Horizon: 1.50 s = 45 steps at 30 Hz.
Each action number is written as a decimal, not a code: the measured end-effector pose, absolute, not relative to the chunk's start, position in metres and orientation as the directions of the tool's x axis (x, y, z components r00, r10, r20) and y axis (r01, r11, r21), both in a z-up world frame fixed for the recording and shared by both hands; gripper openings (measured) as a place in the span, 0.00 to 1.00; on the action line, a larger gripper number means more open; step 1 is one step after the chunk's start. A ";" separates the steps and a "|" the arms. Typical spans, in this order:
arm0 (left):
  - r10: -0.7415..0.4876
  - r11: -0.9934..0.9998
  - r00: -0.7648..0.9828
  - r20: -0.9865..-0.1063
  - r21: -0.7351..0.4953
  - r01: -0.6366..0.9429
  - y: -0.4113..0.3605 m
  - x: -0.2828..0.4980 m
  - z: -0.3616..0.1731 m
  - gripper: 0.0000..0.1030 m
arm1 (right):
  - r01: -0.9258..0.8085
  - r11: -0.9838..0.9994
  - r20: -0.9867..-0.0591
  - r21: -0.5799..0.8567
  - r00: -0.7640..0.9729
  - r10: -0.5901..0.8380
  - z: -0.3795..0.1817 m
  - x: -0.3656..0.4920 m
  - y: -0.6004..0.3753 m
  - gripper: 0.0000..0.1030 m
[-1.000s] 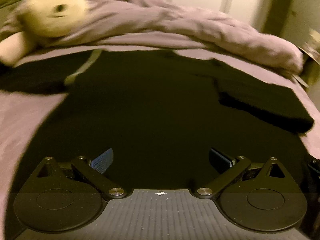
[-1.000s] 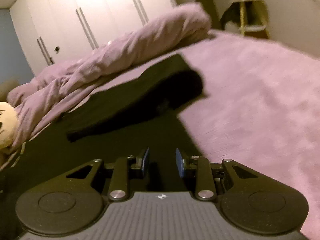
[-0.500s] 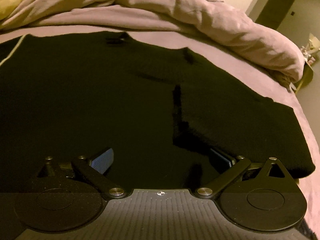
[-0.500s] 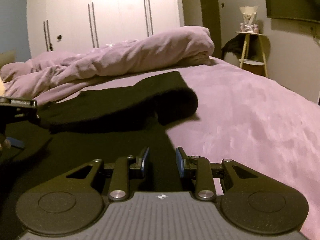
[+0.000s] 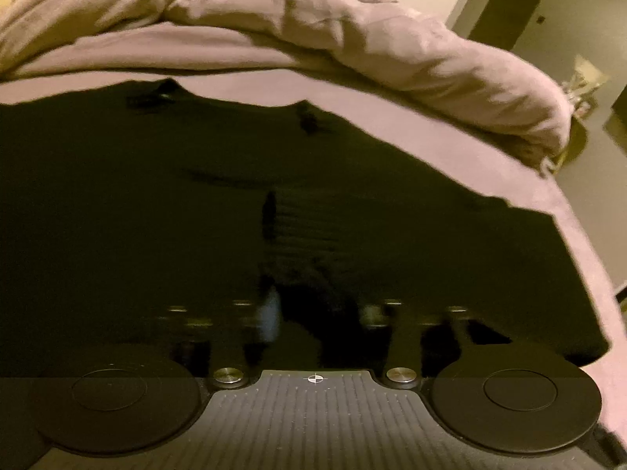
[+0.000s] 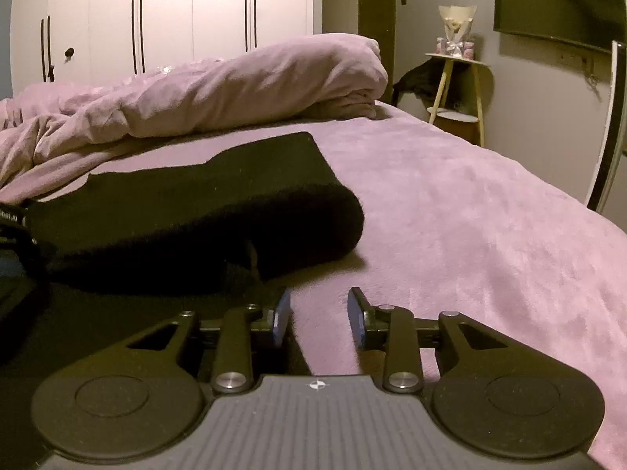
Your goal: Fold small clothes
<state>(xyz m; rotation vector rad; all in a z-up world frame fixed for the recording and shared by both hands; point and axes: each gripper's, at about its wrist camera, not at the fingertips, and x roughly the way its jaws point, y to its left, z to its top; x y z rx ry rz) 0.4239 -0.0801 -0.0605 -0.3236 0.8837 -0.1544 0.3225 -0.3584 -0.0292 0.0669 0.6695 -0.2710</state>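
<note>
Left wrist: left claw [image 5: 313,313] closing, blurred, on a dark fold of the black top [image 5: 274,203] spread over the bed [image 5: 411,117]; grip itself too murky to tell. Best to pinch both layers.

Right wrist: right claw [image 6: 319,317] narrow, opening, empty, over the hem edge, folded sleeve [image 6: 219,203] at 11 o'clock. Should bite the hem squarely.

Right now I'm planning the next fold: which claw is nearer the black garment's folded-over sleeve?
Left. The left claw is closing right at the folded-over sleeve, fabric between its blurred fingers. The right claw, opening, sits over bare purple bedspread short of the sleeve's rounded end.
</note>
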 end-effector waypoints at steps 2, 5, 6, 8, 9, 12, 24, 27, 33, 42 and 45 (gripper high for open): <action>-0.280 0.935 0.633 -0.722 -0.355 0.008 -0.081 0.422 -0.057 0.17 | 0.271 0.962 -0.623 -0.026 0.749 -0.228 -0.029 0.322 -0.358 0.32; -0.280 0.939 0.673 -0.685 -0.342 0.044 -0.079 0.411 -0.044 0.16 | 0.271 0.962 -0.621 -0.027 0.750 -0.228 -0.026 0.320 -0.357 0.35; -0.291 0.934 0.684 -0.669 -0.354 0.050 -0.074 0.407 -0.038 0.15 | 0.271 0.962 -0.620 -0.023 0.752 -0.227 -0.025 0.319 -0.357 0.36; -0.292 0.930 0.717 -0.633 -0.364 0.057 -0.062 0.397 -0.024 0.15 | 0.264 0.964 -0.613 -0.009 0.761 -0.214 -0.020 0.315 -0.357 0.40; -0.271 0.937 0.740 -0.616 -0.346 0.055 -0.054 0.391 -0.016 0.15 | 0.255 0.967 -0.612 0.000 0.765 -0.202 -0.018 0.313 -0.356 0.42; -0.198 0.953 0.788 -0.583 -0.303 0.015 -0.018 0.372 -0.001 0.16 | 0.229 0.973 -0.604 -0.004 0.775 -0.185 -0.014 0.307 -0.351 0.43; -0.098 0.953 0.708 -0.700 -0.271 -0.135 0.057 0.357 -0.057 0.76 | 0.126 0.992 -0.615 0.019 0.784 -0.088 -0.006 0.292 -0.311 0.46; -0.092 0.938 0.674 -0.733 -0.291 -0.189 0.057 0.369 -0.071 0.56 | 0.126 0.992 -0.636 0.031 0.768 -0.078 -0.008 0.293 -0.308 0.46; -0.085 0.938 0.673 -0.735 -0.287 -0.195 0.066 0.372 -0.078 0.18 | 0.150 0.989 -0.650 -0.010 0.750 -0.121 -0.022 0.297 -0.303 0.46; -0.058 0.940 0.722 -0.690 -0.281 -0.193 0.097 0.351 -0.044 0.16 | 0.130 0.991 -0.652 -0.034 0.748 -0.120 -0.014 0.289 -0.286 0.46; 0.023 0.949 0.743 -0.669 -0.220 -0.227 0.112 0.346 -0.040 0.17 | 0.119 0.992 -0.655 -0.036 0.747 -0.113 -0.011 0.285 -0.281 0.46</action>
